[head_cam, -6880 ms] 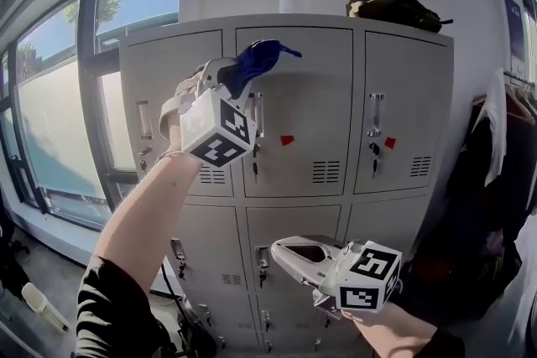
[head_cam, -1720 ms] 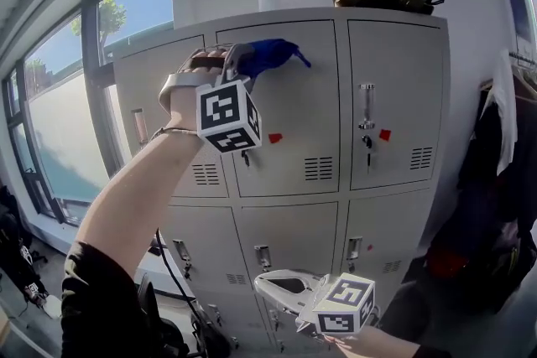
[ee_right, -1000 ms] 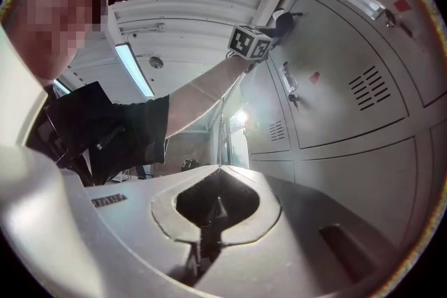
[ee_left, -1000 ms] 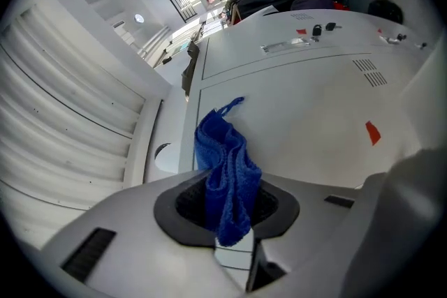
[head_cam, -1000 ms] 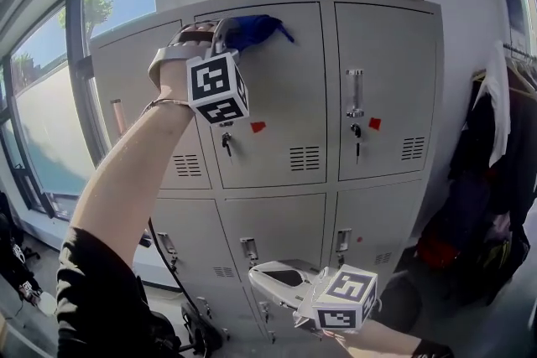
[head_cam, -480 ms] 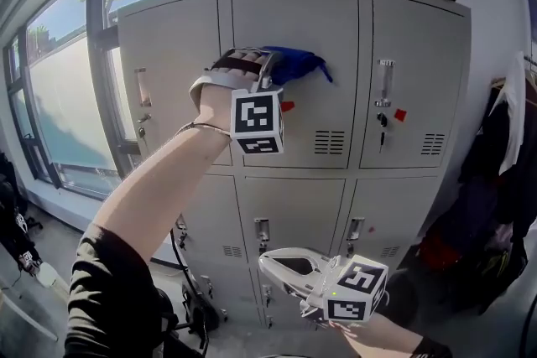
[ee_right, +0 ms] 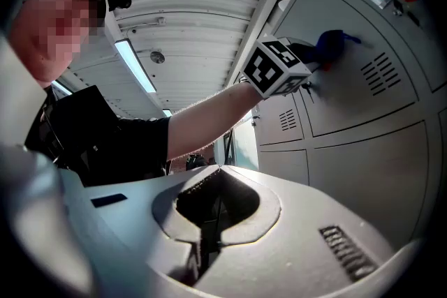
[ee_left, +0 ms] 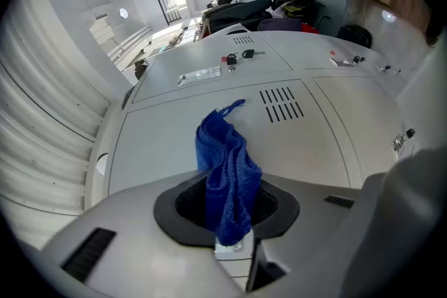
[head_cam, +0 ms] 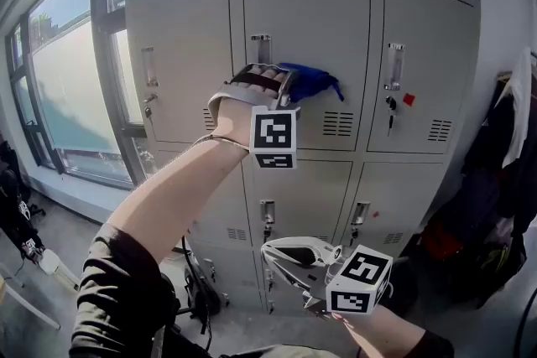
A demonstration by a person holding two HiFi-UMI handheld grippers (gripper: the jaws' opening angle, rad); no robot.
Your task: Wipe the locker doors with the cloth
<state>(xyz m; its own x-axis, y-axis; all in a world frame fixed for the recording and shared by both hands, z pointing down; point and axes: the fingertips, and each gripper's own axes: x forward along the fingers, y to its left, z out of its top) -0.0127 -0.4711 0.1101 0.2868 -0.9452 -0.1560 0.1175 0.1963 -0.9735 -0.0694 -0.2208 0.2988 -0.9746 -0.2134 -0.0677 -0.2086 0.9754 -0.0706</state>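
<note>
Nearest us, the right gripper (head_cam: pixel 273 251) sits low in front of the lower doors (head_cam: pixel 289 184), and its own view shows the jaws together with nothing between them (ee_right: pixel 209 220). Further out, our left arm (head_cam: pixel 180 189) reaches up to the left gripper (head_cam: pixel 289 84), whose jaws are clamped on the blue cloth (head_cam: pixel 312 81). In the left gripper view the cloth (ee_left: pixel 222 150) stands up out of the jaws, its long axis running along them toward the lockers. Its free end looks to be against the middle upper door (head_cam: pixel 306 12), just left of the vent slots (head_cam: pixel 338 123) and low on that door. We judge the left gripper is the working one, and the next stroke runs across the door face, with the right well below and apart.
</note>
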